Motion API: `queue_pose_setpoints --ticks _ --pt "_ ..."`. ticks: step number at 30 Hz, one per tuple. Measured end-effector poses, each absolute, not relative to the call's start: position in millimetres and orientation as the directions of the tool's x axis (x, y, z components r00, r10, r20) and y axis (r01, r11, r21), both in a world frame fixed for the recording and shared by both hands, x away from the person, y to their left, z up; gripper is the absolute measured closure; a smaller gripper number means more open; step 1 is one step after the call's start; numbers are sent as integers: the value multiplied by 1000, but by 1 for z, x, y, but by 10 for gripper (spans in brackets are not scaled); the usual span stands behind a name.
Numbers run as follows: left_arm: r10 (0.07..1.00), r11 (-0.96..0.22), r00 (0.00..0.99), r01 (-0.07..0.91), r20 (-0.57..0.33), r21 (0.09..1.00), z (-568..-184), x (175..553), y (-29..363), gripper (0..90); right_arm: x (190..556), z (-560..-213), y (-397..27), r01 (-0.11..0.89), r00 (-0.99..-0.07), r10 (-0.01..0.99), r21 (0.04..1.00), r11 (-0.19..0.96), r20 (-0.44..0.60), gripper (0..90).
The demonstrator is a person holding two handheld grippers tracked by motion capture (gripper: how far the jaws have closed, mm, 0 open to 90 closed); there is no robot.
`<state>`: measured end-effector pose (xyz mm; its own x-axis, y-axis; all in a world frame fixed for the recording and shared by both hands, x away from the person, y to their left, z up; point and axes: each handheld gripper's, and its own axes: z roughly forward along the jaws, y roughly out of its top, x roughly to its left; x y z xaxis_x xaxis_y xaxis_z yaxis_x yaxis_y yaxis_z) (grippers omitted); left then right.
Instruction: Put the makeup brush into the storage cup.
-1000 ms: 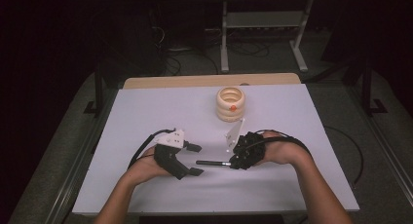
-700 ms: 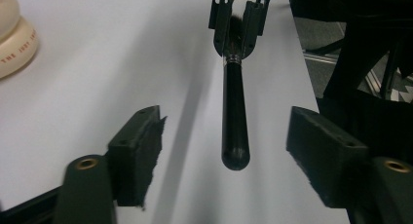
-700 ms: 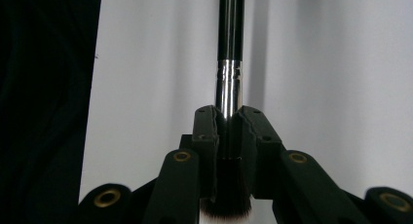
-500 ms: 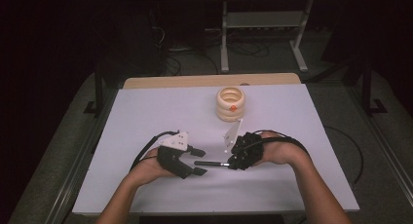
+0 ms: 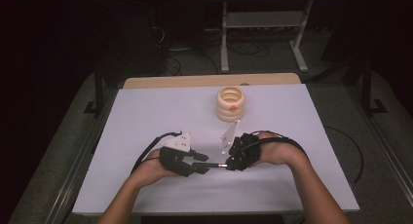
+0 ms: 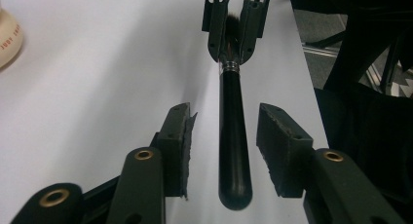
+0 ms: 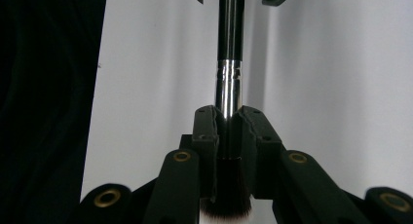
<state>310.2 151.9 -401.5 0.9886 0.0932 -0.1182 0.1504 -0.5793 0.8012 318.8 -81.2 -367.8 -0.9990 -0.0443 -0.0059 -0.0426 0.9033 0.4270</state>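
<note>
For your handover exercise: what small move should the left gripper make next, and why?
Probably finish closing the left gripper on the brush. Its fingers have just been closing, the handle lies untouched between them, and the right gripper clamps the ferrule.

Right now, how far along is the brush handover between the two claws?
Done: the right claw is clamped on the brush at its metal collar, bristles toward that hand. In hand: the left claw has just been closing around the black handle, but its pads sit apart from it on both sides. Left: finish that grip, then release the right. The stacked ring holder stands farther back on the table, untouched.
</note>
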Motion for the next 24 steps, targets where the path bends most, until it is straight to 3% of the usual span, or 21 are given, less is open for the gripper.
queue_pose_setpoints --ticks 10,24 --pt "83 -590 988 154 -130 793 -404 311 151 680 319 -369 -79 -50 -999 -51 424 904 -8 765" --pt "77 -603 987 161 -143 781 -406 311 150 756 320 -372 -75 -62 -998 -65 418 906 -8 765"
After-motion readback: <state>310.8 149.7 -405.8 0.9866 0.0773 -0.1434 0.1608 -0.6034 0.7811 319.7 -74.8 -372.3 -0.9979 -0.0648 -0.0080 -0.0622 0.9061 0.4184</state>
